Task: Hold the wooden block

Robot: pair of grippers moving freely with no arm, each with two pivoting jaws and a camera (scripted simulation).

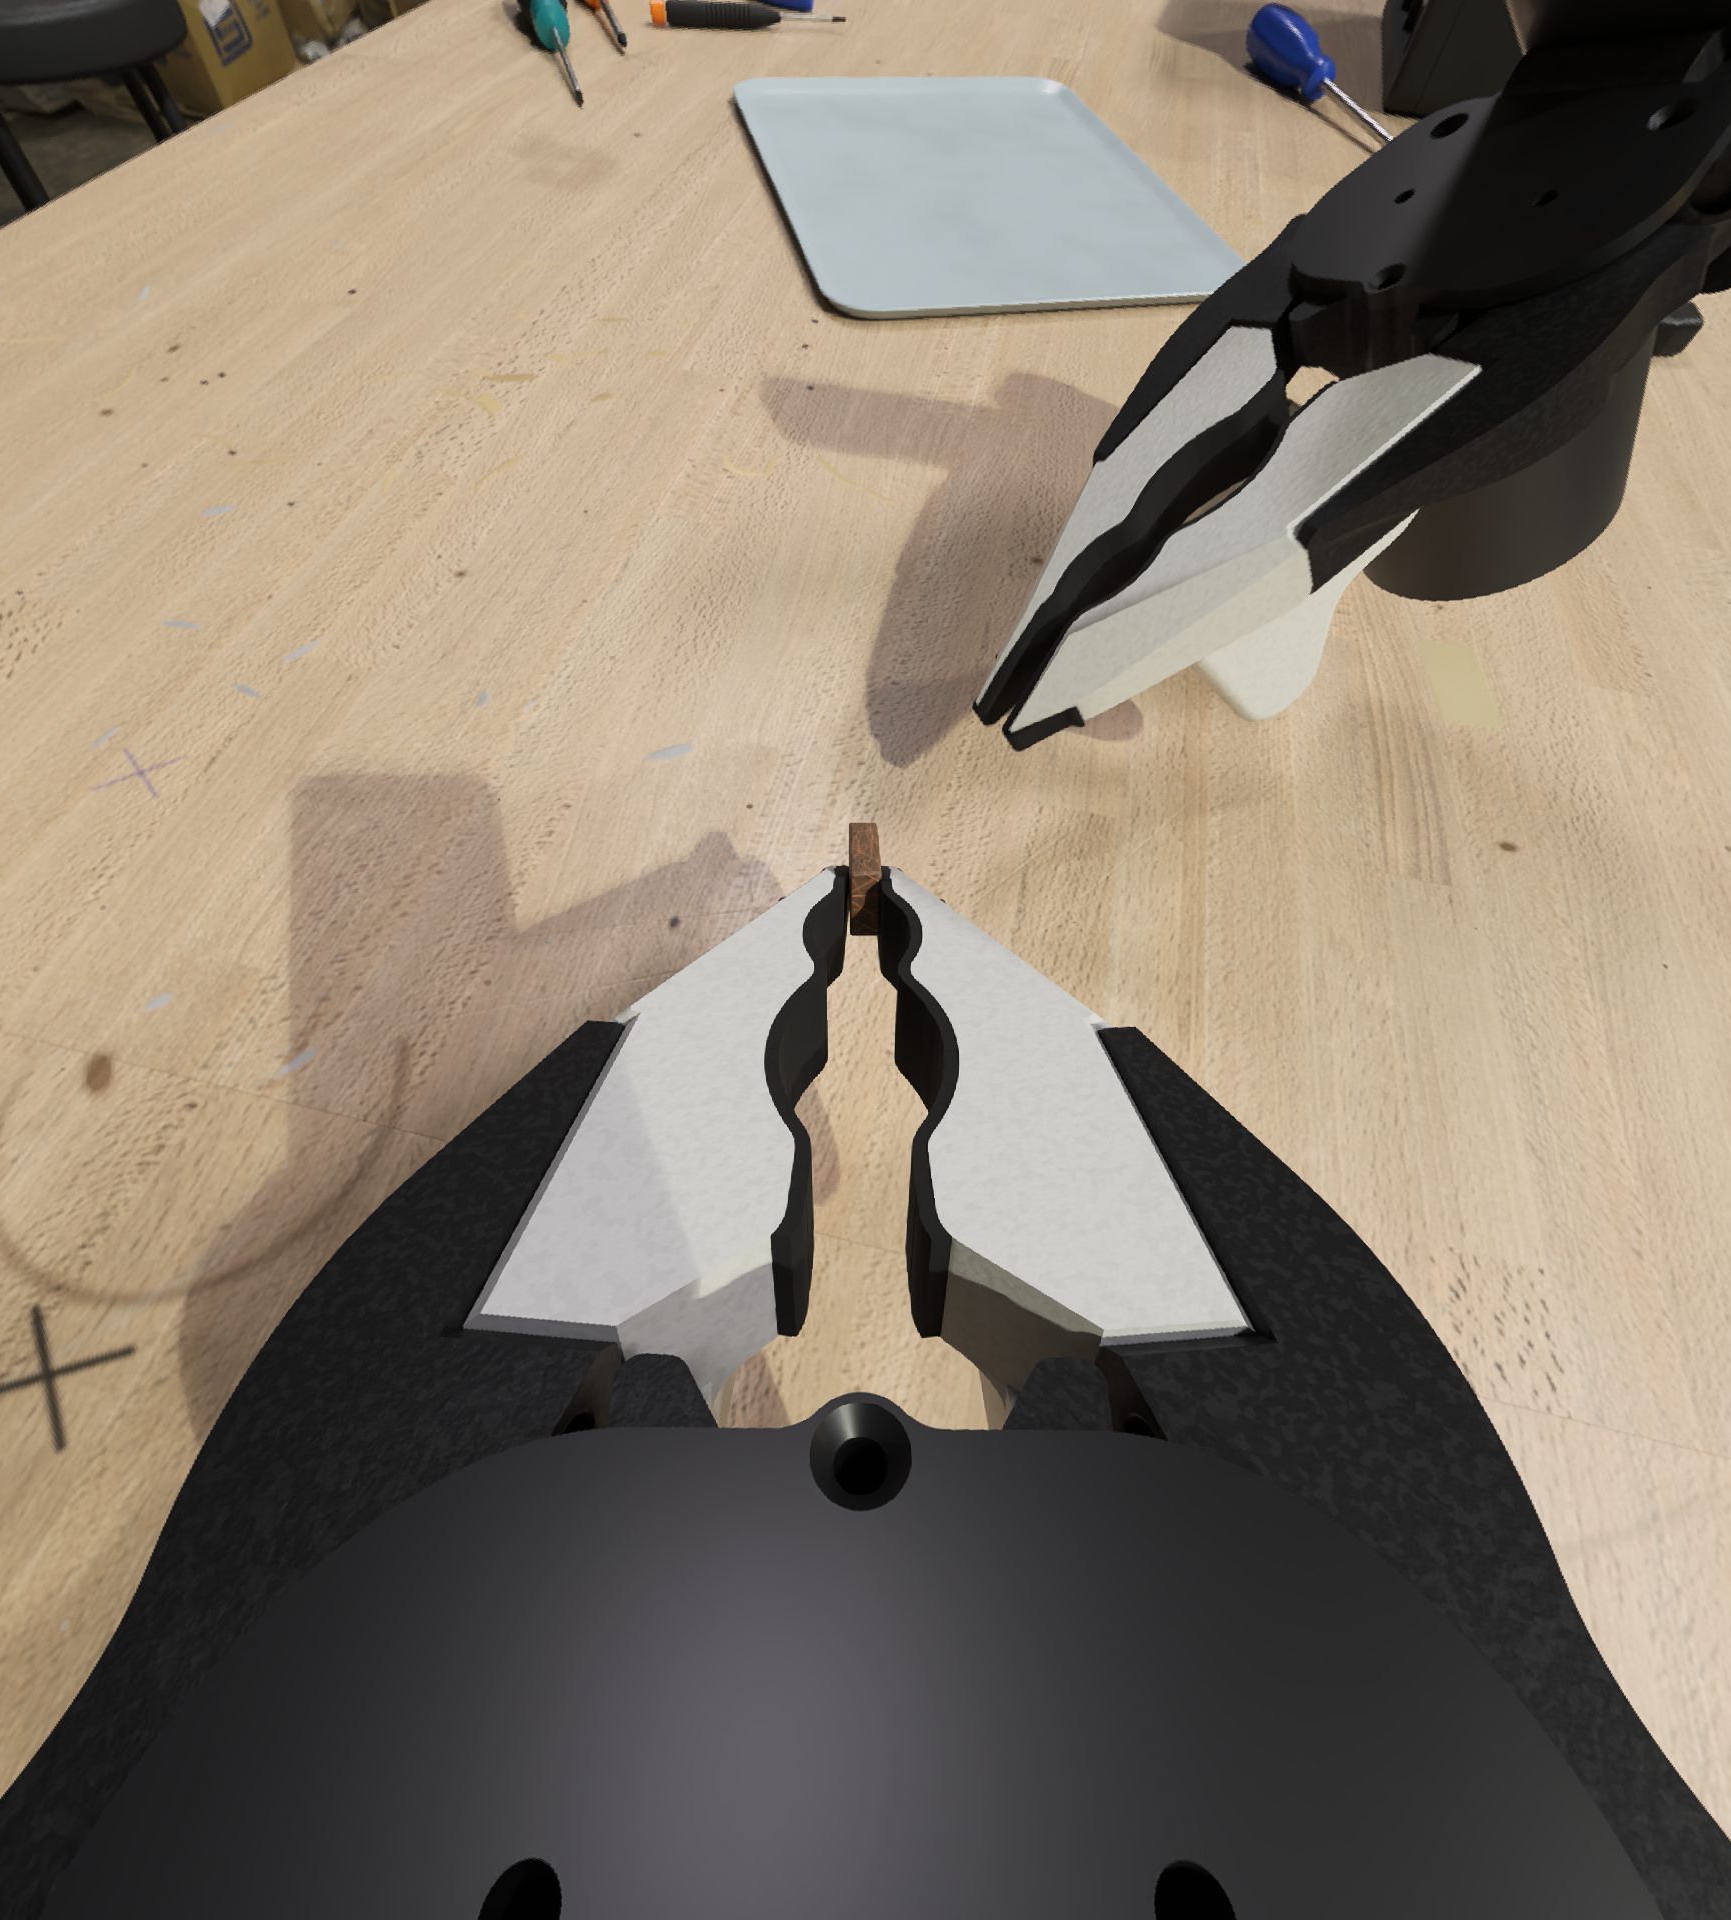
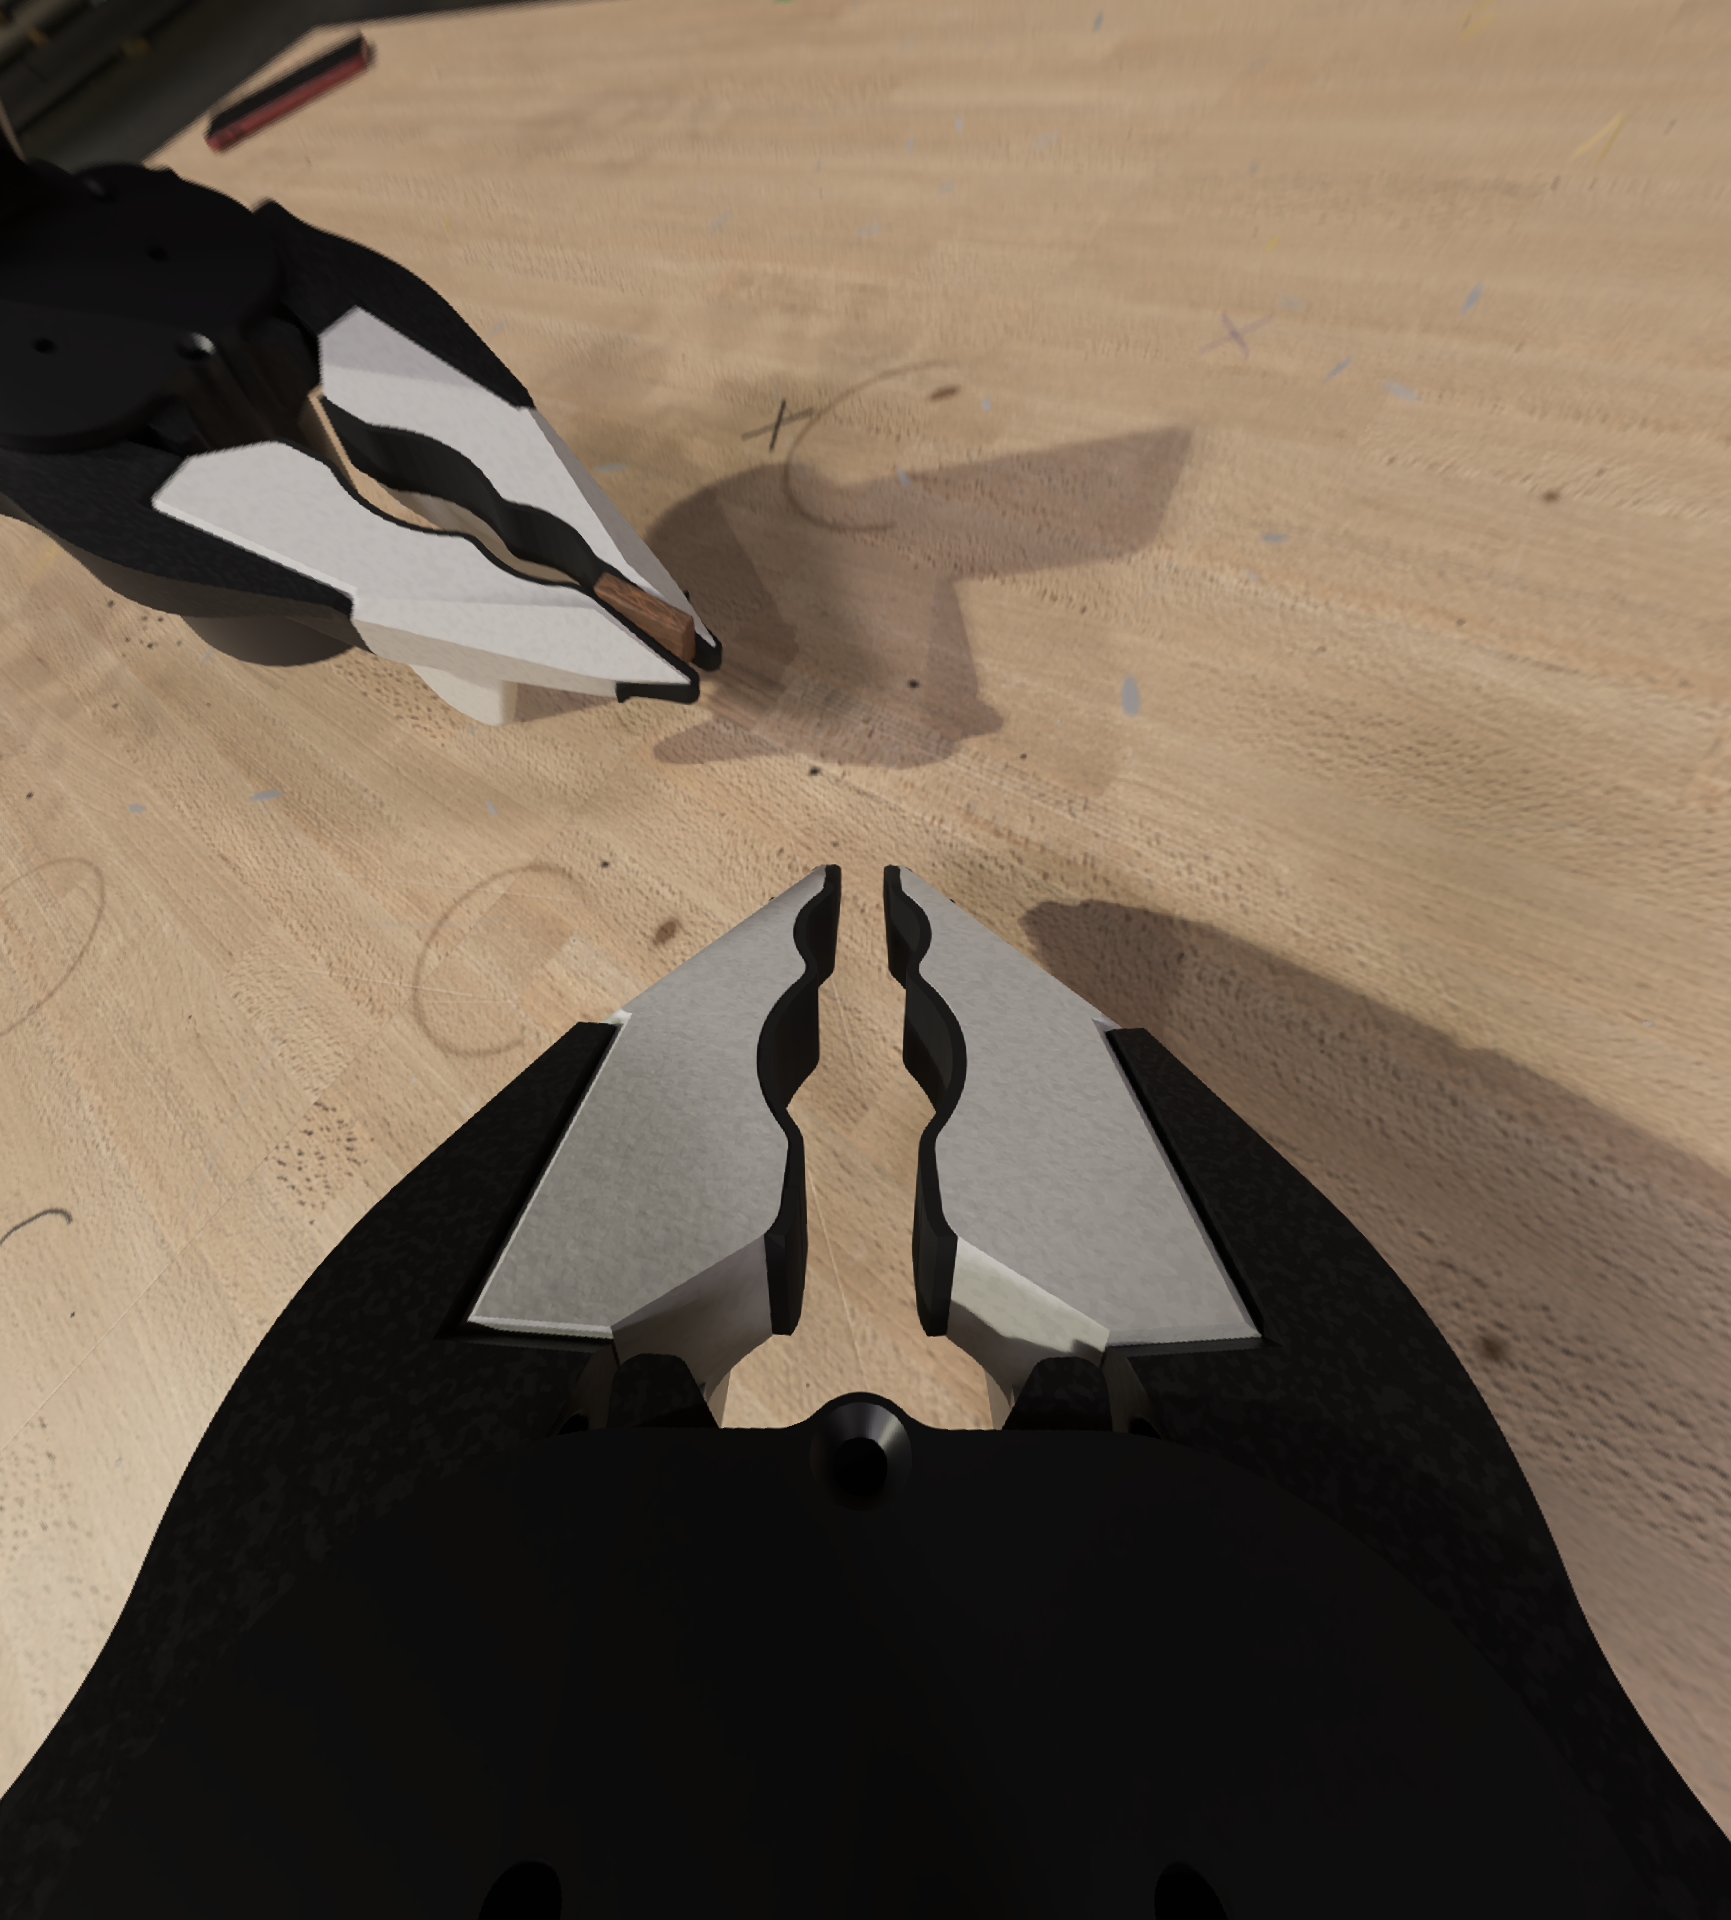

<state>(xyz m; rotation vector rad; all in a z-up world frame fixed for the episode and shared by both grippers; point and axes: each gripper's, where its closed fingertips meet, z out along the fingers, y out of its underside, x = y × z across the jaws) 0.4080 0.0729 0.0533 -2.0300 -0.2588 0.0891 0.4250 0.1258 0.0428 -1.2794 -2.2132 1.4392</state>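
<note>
**Between the left claw's tips: the block**

Around the block (image 1: 862, 883) the counter (image 1: 425, 520) lies bare on every side. The left claw (image 1: 862, 891) pinches it at the very tips; it is thin, reddish-brown, and juts a little past them. Beyond and right of the block hangs the right claw (image 1: 1022, 722), tips near together with a narrow gap, gripping nothing. Farther beyond the block sit a pale tray (image 1: 965, 197) and some screwdrivers (image 1: 1297, 62), shown only in the left wrist view. Only the right wrist view shows the block's long side (image 2: 648, 615).
</note>
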